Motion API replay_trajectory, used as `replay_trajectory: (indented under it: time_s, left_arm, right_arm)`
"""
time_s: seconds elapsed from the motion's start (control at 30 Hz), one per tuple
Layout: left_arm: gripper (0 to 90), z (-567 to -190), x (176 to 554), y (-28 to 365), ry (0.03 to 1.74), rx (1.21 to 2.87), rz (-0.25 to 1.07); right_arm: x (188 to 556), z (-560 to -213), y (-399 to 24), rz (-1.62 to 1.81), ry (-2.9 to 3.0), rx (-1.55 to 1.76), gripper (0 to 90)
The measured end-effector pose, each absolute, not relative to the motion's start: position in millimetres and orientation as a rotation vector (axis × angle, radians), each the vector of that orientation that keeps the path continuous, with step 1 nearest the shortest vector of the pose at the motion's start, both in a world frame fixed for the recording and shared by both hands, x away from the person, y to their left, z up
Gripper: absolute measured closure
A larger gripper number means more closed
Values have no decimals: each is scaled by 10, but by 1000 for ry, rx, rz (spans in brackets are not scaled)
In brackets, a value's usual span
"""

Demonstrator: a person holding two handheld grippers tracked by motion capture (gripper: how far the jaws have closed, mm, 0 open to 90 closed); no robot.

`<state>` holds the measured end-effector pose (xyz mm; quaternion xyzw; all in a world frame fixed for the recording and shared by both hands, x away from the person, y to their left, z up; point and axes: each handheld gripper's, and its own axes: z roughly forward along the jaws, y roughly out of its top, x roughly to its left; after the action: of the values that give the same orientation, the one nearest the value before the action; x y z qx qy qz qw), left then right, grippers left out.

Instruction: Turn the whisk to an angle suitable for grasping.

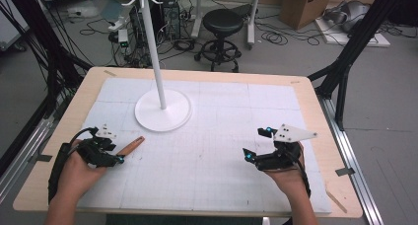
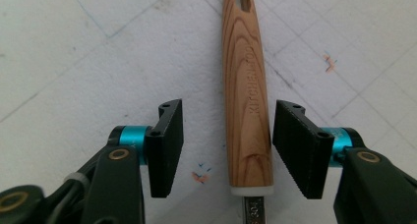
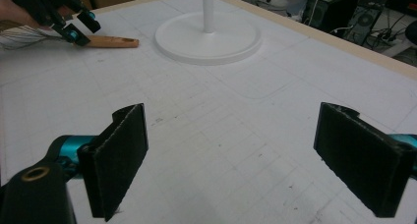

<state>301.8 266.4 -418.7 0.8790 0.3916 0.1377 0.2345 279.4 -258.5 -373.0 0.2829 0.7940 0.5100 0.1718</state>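
Left tongs straddle the tapered brown wooden handle of a utensil lying flat on the white gridded surface; jaws part-open, gaps both sides, pads not pressing (right pad nearer). Right tongs gape wide w/ nothing between them, well apart from the handle. White round-based stand just beyond.

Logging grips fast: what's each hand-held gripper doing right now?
Left hand-held gripper: open, jaws either side of the wooden utensil handle, not pressing it.
Right hand-held gripper: open, holding nothing.
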Motion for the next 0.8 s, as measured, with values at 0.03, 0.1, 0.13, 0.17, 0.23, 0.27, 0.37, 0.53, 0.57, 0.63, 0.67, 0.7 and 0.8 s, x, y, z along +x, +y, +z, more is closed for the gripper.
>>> replay_trajectory:
  time_s: [0.03, 0.1, 0.13, 0.17, 0.23, 0.27, 0.37, 0.53, 0.57, 0.63, 0.67, 0.7, 0.8]
  left_arm:
    - [500, -4194, 3021, 2659, 1077, 2426, 372]
    - [517, -4216, 3026, 2649, 1082, 2439, 356]
    - [542, -4220, 3029, 2647, 1081, 2443, 355]
    - [542, -4222, 3029, 2647, 1082, 2436, 343]
    - [587, -4219, 3028, 2647, 1078, 2437, 324]
    - [601, -4220, 3027, 2644, 1077, 2437, 321]
    - [658, -4223, 3027, 2647, 1069, 2432, 292]
    - [678, -4228, 3032, 2657, 1068, 2423, 276]
    - [679, -4228, 3032, 2657, 1068, 2423, 276]
    - [682, -4220, 3033, 2644, 1065, 2438, 286]
    - [685, -4220, 3030, 2634, 1060, 2443, 291]
    - [686, -4216, 3030, 2627, 1055, 2453, 297]
    - [688, -4216, 3031, 2627, 1056, 2452, 291]
  right_arm:
    - [2793, -3730, -2584, 1445, 2254, 805, 120]
    - [2792, -3731, -2584, 1446, 2257, 807, 120]
    - [2791, -3730, -2585, 1443, 2255, 814, 120]
    - [2791, -3730, -2585, 1443, 2255, 814, 120]
    - [2794, -3734, -2587, 1448, 2253, 809, 120]
    - [2794, -3736, -2588, 1448, 2253, 812, 121]
    - [2803, -3746, -2590, 1440, 2257, 811, 121]
    - [2802, -3749, -2586, 1440, 2258, 815, 121]
    - [2802, -3749, -2586, 1440, 2258, 815, 121]
    - [2804, -3753, -2585, 1438, 2260, 813, 121]
    - [2803, -3751, -2584, 1435, 2261, 815, 121]
    - [2804, -3752, -2583, 1435, 2259, 812, 121]
    - [2802, -3751, -2586, 1434, 2261, 814, 121]
